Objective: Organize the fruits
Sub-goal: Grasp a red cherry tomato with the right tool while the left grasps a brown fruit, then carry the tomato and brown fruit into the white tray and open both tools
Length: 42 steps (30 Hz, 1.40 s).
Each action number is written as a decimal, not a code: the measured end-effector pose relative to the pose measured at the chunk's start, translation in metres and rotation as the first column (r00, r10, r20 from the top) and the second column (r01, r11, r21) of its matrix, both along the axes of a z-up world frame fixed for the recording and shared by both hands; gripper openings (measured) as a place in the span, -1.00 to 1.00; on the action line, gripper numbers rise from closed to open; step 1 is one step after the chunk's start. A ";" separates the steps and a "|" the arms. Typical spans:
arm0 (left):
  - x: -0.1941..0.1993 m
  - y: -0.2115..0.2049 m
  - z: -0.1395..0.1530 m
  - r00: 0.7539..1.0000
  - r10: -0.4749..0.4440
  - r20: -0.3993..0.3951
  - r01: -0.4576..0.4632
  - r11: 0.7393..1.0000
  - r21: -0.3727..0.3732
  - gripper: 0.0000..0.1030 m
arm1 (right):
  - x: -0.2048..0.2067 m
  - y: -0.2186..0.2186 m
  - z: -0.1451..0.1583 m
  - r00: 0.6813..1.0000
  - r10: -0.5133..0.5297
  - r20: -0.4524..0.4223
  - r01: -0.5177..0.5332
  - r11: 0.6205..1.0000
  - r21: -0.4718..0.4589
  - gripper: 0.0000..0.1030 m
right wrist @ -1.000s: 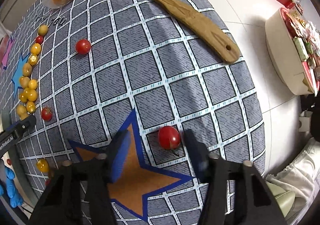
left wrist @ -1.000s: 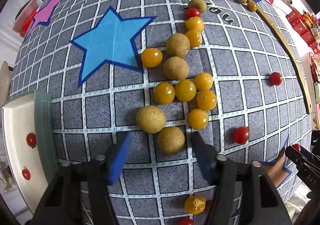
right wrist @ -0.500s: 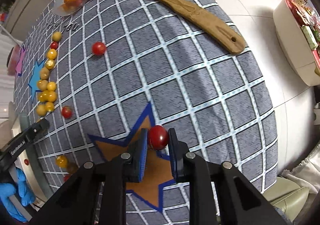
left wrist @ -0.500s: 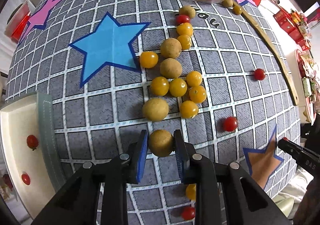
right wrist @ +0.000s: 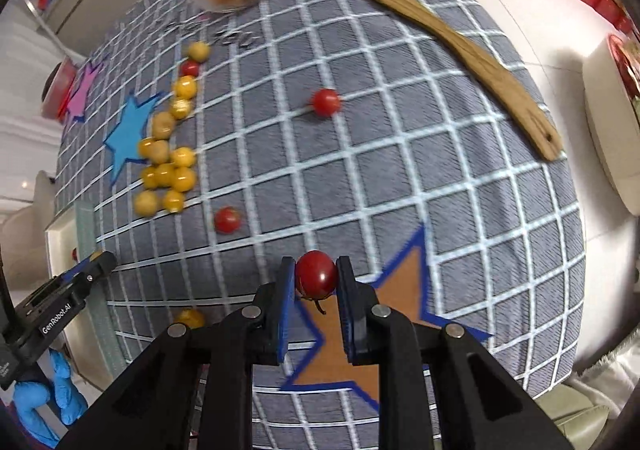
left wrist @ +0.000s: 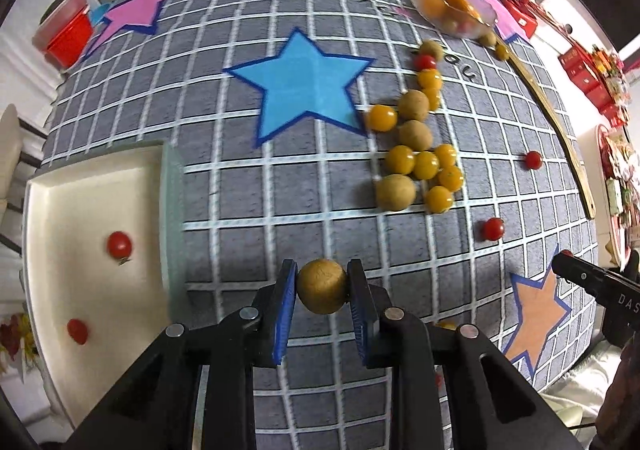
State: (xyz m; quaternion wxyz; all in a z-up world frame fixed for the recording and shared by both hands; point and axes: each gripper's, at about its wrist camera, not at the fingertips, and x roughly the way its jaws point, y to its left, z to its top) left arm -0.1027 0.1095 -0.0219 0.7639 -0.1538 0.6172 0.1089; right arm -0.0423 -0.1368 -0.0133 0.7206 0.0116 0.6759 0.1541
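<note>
Tan round fruit (left wrist: 322, 286), longan-like, sits clamped between the blue pads of the left claw (left wrist: 322, 290), lifted off the checked cloth (left wrist: 248, 209); rind looks dry & matte, prob. stiff shell, light, little slip risk; grip is across its widest part, which seems right. Red cherry tomato (right wrist: 316, 274) is pinched in the right claw (right wrist: 316, 278), stem hanging below, above the orange star (right wrist: 340, 354); skin glossy, thin, soft inside, so likely to squirt out or split if squeezed hard; hold at the equator w/ light pressure. Both claws clenched on fruit, neither released.

Outward: loose cluster of yellow tomatoes & tan fruits (left wrist: 420, 161) on the tabletop beside the blue star (left wrist: 304, 85); stray red tomatoes (left wrist: 493, 229) nearby; clear bowl (left wrist: 452, 9) w/ mixed fruit at far edge; white tray (left wrist: 88, 189) to the left holds two red tomatoes (left wrist: 119, 245), so reds prob. go there; dest. for the tan one unclear; wooden strip (right wrist: 460, 45) along the far side.
</note>
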 end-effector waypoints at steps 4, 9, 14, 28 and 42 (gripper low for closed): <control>-0.017 0.016 0.006 0.999 0.029 0.014 -0.029 1.000 0.008 -0.48 | 0.003 0.021 0.004 0.998 0.057 0.006 -0.057 0.998 0.007 -0.58; -0.044 0.044 0.011 0.996 0.086 0.027 -0.086 0.996 0.011 -0.48 | -0.003 0.064 0.009 0.990 0.143 0.015 -0.143 0.990 0.015 -0.58; -0.073 0.073 0.013 0.987 0.157 0.036 -0.158 0.987 0.023 -0.48 | -0.014 0.106 0.015 0.972 0.234 0.021 -0.234 0.972 0.026 -0.58; -0.169 0.151 0.001 0.917 0.398 0.007 -0.397 0.915 0.068 -0.48 | -0.078 0.263 0.023 0.831 0.555 0.031 -0.555 0.827 0.088 -0.58; -0.207 0.183 -0.036 0.870 0.491 -0.047 -0.485 0.868 0.106 -0.48 | -0.125 0.359 -0.015 0.719 0.694 -0.029 -0.689 0.718 0.102 -0.58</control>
